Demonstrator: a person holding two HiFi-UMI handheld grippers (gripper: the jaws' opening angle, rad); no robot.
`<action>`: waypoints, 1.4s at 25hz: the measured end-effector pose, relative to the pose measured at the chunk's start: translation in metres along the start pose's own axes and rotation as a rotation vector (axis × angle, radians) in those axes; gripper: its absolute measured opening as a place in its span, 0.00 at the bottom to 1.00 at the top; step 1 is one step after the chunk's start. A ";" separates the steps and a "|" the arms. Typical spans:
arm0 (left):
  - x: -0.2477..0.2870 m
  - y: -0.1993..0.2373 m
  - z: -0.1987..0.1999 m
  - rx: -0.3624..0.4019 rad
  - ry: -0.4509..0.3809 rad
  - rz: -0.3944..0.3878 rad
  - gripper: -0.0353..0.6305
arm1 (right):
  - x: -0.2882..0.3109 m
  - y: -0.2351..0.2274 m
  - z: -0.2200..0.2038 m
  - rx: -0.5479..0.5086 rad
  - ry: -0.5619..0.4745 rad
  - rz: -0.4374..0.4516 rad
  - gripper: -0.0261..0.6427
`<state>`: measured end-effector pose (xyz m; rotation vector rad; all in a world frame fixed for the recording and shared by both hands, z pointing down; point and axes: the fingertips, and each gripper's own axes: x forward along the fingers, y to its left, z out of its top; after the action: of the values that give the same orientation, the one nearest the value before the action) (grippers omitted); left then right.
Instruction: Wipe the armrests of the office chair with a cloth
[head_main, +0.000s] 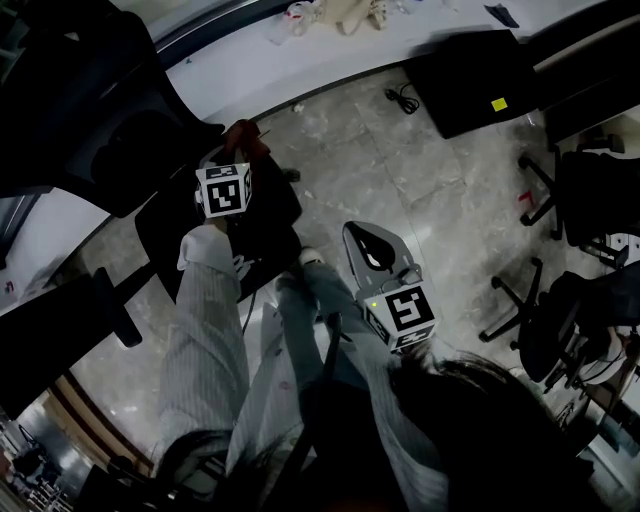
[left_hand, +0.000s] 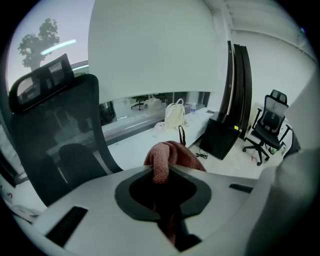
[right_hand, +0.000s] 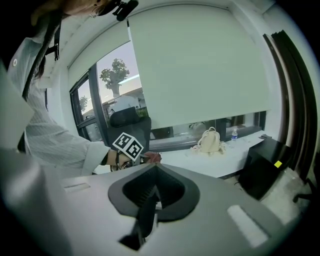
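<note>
Left gripper (left_hand: 165, 175) jaws clench the pink cloth (left_hand: 172, 152); right gripper (right_hand: 154, 192) jaws are pressed together, empty.

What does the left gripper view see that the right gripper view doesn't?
Only the left gripper view: a far chair on wheels, and the pink cloth close up, pinched in the left gripper's fingers.
Only the right gripper view: the person's striped sleeve, the left gripper's marker cube, and the right gripper's fingers shut on nothing.
Both: the cream bag, the black box and the white blind.
</note>
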<state>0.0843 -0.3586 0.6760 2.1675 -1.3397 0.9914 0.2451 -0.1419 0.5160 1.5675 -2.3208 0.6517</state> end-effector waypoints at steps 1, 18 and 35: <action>0.002 0.002 0.002 -0.003 0.005 0.011 0.10 | 0.000 -0.001 0.001 -0.001 -0.002 0.001 0.04; -0.125 -0.130 -0.082 0.139 0.021 -0.207 0.10 | -0.003 0.041 0.032 -0.045 -0.074 0.108 0.04; -0.022 -0.012 -0.013 0.081 0.011 -0.034 0.10 | 0.010 0.034 -0.011 0.016 0.030 0.038 0.04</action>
<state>0.0838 -0.3310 0.6686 2.2330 -1.2742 1.0600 0.2091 -0.1339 0.5231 1.5138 -2.3343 0.6992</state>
